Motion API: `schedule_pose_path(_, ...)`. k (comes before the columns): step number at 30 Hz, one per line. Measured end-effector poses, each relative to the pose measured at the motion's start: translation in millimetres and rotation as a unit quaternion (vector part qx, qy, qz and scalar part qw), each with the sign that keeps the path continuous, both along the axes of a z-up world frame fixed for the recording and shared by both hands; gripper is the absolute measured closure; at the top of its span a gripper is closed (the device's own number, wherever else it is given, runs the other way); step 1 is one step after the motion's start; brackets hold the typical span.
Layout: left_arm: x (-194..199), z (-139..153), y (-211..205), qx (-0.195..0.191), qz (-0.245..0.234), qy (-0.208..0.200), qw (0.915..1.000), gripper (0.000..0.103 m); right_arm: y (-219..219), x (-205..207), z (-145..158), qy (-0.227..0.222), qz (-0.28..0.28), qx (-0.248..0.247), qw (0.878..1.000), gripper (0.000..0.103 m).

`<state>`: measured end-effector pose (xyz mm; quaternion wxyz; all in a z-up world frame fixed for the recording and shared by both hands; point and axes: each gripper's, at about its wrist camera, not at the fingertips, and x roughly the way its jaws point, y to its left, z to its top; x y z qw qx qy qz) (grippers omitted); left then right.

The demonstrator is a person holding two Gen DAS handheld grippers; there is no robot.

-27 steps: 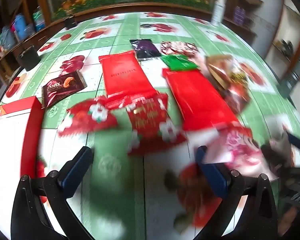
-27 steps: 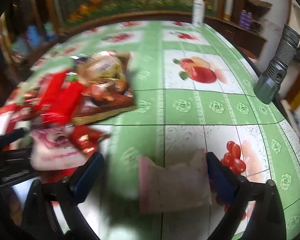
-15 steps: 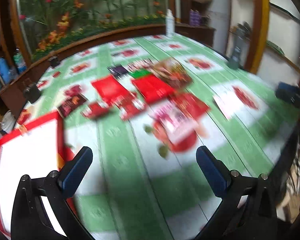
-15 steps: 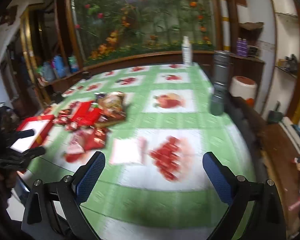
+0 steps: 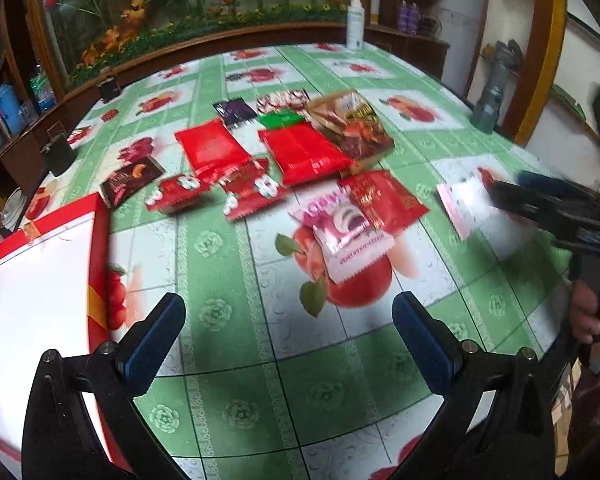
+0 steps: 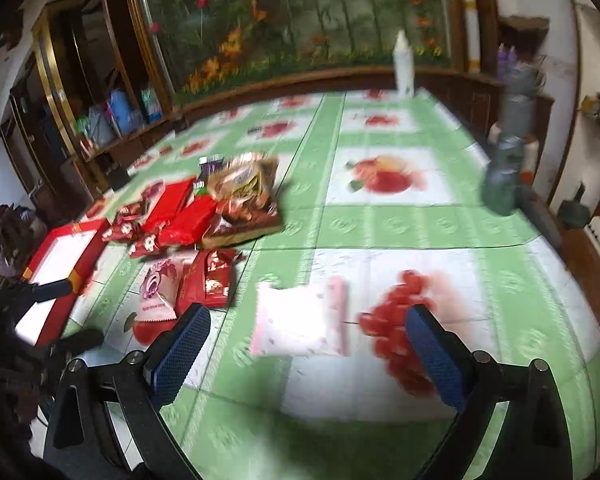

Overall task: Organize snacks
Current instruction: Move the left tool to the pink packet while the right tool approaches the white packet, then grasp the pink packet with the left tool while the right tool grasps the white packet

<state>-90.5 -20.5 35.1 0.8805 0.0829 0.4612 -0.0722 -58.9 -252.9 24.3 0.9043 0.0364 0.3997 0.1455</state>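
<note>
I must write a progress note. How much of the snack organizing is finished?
Nothing looks done: the red box holds no snacks. Both the left gripper and right gripper are open, and the right one hovers over the white-pink packet. All packets remain on the table.

red box [image 5: 40, 280]: cut off at left edge | white packet [image 6: 300, 322]: blurred, print unreadable

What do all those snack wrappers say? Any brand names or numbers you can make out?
Nothing can be read for certain.
pink packet: large pink letters, upside down and blurred.
red packet: gold lettering, blurred.
dark brown packet: print too small.
Other wrappers: too blurred or too small.
</note>
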Motion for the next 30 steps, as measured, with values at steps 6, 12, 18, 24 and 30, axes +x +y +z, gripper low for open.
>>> schedule_pose_path(6,0,-5,0,-0.020,-0.003,0.012,0.9997,0.000,17,25,-23,0.051,-0.003,0.001,0.999,0.007)
schedule_pose_path(12,10,-6,-3,-0.050,0.000,0.026,0.9984,0.000,20,26,-26,0.065,-0.009,-0.021,0.998,0.010)
schedule_pose_path(18,31,-15,-22,-0.036,0.022,0.035,0.9985,0.000,26,27,-27,0.062,-0.030,-0.098,0.993,0.034)
schedule_pose_path(24,53,-24,-25,-0.053,0.058,0.049,0.9957,0.000,24,19,-24,0.058,-0.037,-0.098,0.993,0.050)
schedule_pose_path(30,58,-28,-9,-0.060,0.085,0.032,0.9941,0.019,25,20,-23,0.058,-0.036,-0.095,0.993,0.051)
